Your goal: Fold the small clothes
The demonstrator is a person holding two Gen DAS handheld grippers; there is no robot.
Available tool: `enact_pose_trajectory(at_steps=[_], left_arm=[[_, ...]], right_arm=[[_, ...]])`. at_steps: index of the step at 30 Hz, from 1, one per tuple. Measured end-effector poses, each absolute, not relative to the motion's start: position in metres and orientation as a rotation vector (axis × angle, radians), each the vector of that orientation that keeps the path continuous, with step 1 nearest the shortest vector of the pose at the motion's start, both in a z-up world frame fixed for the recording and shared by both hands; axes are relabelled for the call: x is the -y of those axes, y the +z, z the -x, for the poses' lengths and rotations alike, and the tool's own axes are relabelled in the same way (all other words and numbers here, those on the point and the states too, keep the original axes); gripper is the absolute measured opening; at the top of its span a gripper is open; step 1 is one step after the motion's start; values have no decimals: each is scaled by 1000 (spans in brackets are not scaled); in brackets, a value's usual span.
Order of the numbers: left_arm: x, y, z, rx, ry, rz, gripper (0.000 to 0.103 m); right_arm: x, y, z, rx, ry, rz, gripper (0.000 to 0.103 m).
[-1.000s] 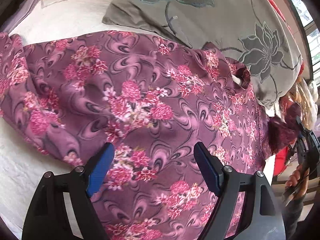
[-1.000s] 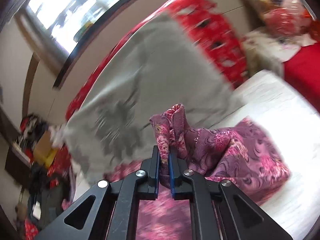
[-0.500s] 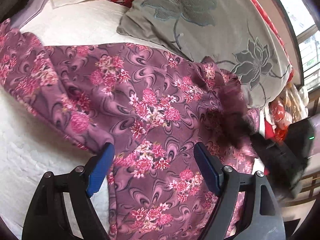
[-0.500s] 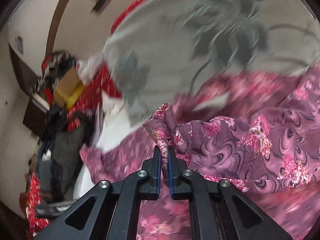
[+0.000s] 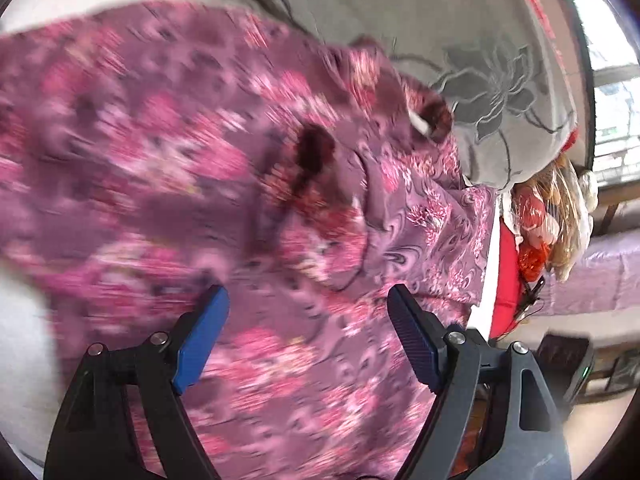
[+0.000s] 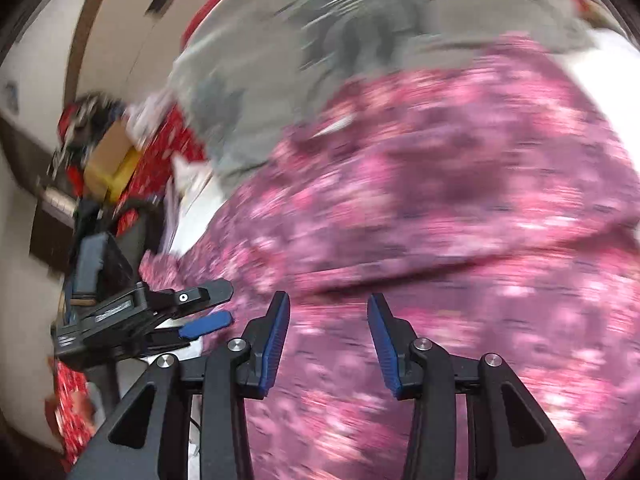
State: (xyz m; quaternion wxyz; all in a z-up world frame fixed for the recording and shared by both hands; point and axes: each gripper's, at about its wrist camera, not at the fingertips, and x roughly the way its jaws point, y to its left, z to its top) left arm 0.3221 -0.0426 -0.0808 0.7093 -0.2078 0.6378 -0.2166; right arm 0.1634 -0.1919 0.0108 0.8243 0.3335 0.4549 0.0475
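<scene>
Both grippers hover empty over the blurred purple floral garment (image 5: 168,152): left gripper (image 5: 308,340) jaws wide, right gripper (image 6: 328,340) jaws just parted.

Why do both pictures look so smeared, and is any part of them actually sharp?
Left wrist view: the flowered purple garment is streaked by motion blur, crisper towards the grey pillow; the left gripper is sharp, since the camera rides on it. Right wrist view: the cloth is smeared all over, only the right gripper is crisp. Both bulge, fisheye-style, with dark corners.
</scene>
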Motion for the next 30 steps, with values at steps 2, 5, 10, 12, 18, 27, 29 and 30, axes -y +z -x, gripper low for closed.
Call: enact_pose_trajectory(at_steps=[2,5,10,12,18,27,29,30], left_arm=[[55,-78,-324,-1388,-427,446,83],[63,-67,-327,-1316,-402,473,53],[55,-44,-330,-1235,-362,437,2],[40,-30,-327,-1180,-344,437,2],[-13,-21,-323,-1138,-256,440,2],[-18,-56,-319,-1248,-244,416,3],[-21,-58,-315,-1256,-243,384,3],[-24,-60,-312,-1262,-237,383,3]], right_arm=[[221,12,-147,-937,60,-755,43],[259,8,-126,-894,3,-823,43],[305,-1,-103,-836,-80,-898,43],[321,-3,-97,-812,-113,-913,43],[361,-13,-90,-756,-211,-969,44],[337,-25,-149,-894,-149,-795,14],[334,-13,-142,-827,-149,-744,13],[337,-11,-137,-806,-162,-739,13]])
